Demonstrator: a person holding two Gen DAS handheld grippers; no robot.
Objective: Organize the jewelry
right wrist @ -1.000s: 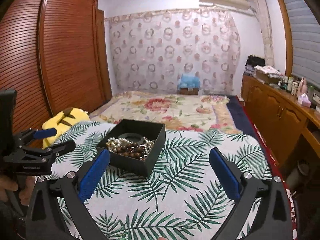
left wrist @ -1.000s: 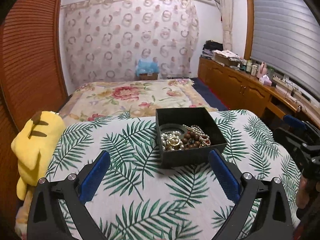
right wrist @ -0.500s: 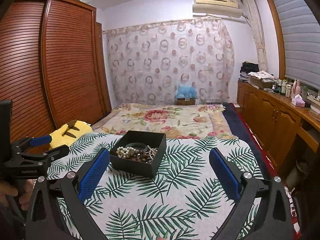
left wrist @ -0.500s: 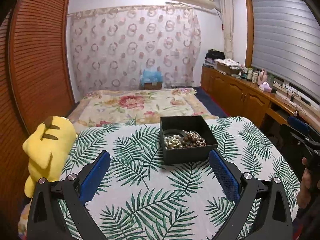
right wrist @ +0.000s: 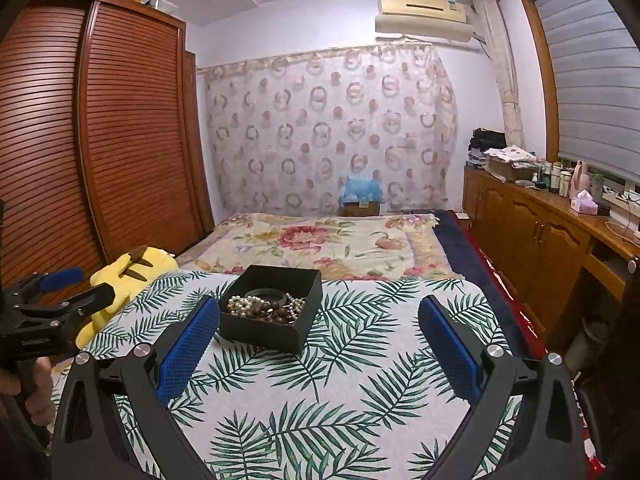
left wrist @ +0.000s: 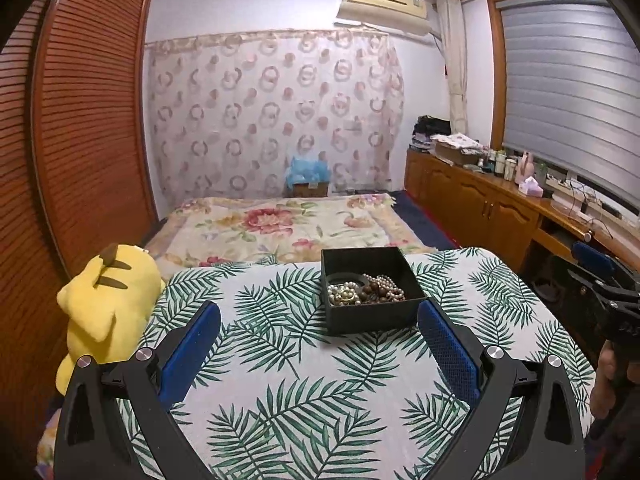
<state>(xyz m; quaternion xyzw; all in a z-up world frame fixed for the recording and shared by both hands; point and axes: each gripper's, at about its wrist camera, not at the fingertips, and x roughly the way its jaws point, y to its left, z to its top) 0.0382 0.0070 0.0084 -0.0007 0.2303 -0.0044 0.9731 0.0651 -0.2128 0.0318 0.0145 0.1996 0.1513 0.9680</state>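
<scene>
Black jewelry box (left wrist: 370,292) sits on leaf-print table (left wrist: 280,380); beads tangled inside. Your left gripper (left wrist: 320,344) and right gripper (right wrist: 318,344) hang short of box, fingers spread, empty. Strands light, slippery, snaggy; pinch one loop.

Jewelry (left wrist: 366,290) tangled, pieces indistinct; black box (left wrist: 370,314) wall hides some.

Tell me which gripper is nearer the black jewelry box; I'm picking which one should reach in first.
Roughly equal, the right perhaps slightly nearer. The left gripper sits back with the black jewelry box ahead, toward its right finger; the right gripper has it ahead by its left finger.
</scene>
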